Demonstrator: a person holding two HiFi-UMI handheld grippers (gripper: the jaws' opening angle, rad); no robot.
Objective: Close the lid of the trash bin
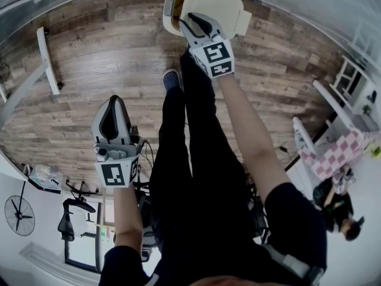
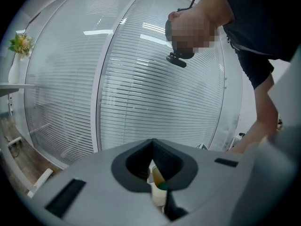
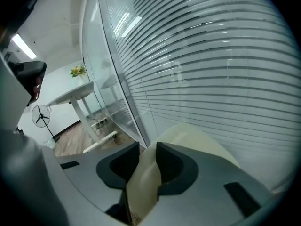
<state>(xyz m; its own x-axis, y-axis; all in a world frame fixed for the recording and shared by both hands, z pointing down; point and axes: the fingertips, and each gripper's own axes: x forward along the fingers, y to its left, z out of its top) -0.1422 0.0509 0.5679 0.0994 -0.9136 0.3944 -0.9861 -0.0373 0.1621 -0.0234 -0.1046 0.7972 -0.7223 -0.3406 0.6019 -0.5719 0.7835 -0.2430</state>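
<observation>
The cream trash bin [image 1: 171,8] stands on the wood floor at the top of the head view, its lid [image 1: 217,5] raised and tilted over the brown opening. My right gripper [image 1: 191,18] reaches out to it and grips the lid's near edge. In the right gripper view the cream lid [image 3: 200,138] fills the gap between the dark jaws, with my right gripper [image 3: 148,149] shut on it. My left gripper [image 1: 113,119] hangs lower left over bare floor, away from the bin. Seen from the left gripper view, its tips [image 2: 152,141] meet with nothing held.
A glass wall with white blinds [image 2: 141,79] rises just behind the bin. White table legs [image 1: 49,61] stand at the left, a floor fan [image 1: 19,215] lower left. The person's legs and a shoe [image 1: 171,77] are just short of the bin. A pink checked cloth [image 1: 339,154] lies far right.
</observation>
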